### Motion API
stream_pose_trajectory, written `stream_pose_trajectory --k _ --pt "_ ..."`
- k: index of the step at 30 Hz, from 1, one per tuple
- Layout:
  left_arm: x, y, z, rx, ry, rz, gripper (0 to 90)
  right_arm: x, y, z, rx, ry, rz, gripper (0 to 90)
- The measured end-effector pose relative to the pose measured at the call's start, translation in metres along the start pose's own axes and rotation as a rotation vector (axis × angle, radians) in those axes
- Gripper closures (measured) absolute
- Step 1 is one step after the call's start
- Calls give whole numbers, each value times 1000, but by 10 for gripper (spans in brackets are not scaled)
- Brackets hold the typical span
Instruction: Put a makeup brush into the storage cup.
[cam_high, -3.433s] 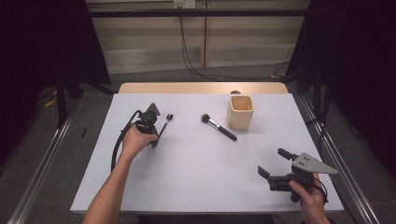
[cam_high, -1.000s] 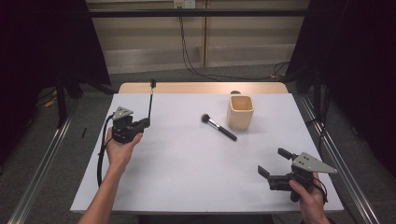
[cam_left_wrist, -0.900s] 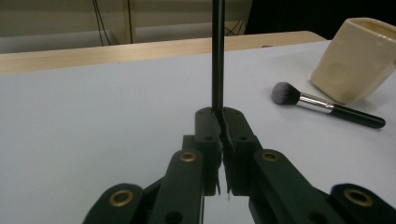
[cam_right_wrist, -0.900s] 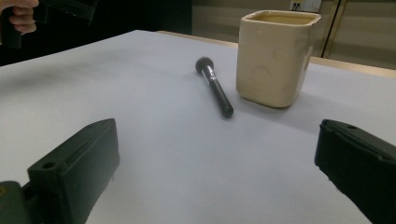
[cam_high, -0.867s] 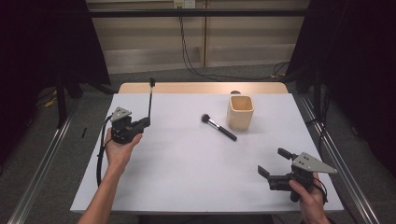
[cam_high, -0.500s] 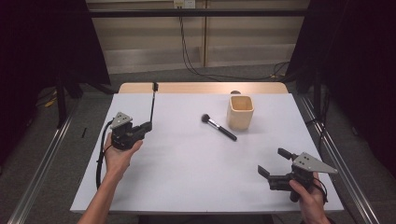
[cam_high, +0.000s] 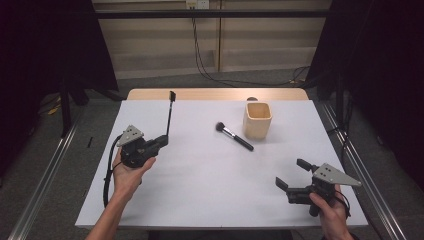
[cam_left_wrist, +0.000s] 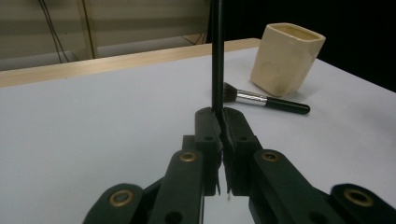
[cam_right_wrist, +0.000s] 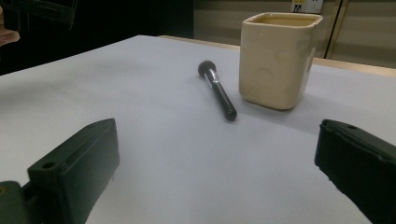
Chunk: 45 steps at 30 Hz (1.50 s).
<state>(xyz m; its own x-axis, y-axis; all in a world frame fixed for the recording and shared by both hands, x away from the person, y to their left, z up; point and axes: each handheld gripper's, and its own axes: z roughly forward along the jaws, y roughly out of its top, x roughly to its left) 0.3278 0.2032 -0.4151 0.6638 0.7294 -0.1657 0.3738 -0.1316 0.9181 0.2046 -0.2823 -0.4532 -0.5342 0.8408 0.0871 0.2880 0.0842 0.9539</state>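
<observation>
A thin black stick-like tool (cam_high: 169, 116), with a small dark head at its far end, stands clamped at its lower end between the jaws of the left gripper (cam_high: 163, 140), raised above the left part of the white surface (cam_high: 200, 170). In the left gripper view the tool (cam_left_wrist: 217, 56) rises straight up from the closed jaws. Toward the middle of the surface lies a black-handled makeup brush (cam_high: 234, 136), just beside a cream square cup (cam_high: 257, 120) that stands upright. The right gripper (cam_high: 291, 180) rests near the front right corner, jaws spread wide with nothing between them, well apart from the brush.
</observation>
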Motion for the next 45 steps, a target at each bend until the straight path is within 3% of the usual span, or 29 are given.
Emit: stream_pose_trajectory --k 3,17,22,27,33,39,45 --pt "-1 -2 -3 -7 -22 -14 858 0 0 1 1 12 -1 0" --pt "-27 -13 -8 -10 -87 15 858 7 -3 3 -4 61 27 0" --pt "-33 -13 -8 -11 -89 17 858 11 0 5 -14 76 33 0" --pt "-42 -16 -2 2 -114 27 858 18 4 7 -32 130 9 0" --pt "-53 -17 4 9 -137 49 858 25 12 15 -29 185 71 0" --pt "-63 -19 8 16 -169 73 858 29 24 24 -42 227 85 0" --pt "-68 -18 12 10 -187 71 858 38 38 40 -47 285 60 0"
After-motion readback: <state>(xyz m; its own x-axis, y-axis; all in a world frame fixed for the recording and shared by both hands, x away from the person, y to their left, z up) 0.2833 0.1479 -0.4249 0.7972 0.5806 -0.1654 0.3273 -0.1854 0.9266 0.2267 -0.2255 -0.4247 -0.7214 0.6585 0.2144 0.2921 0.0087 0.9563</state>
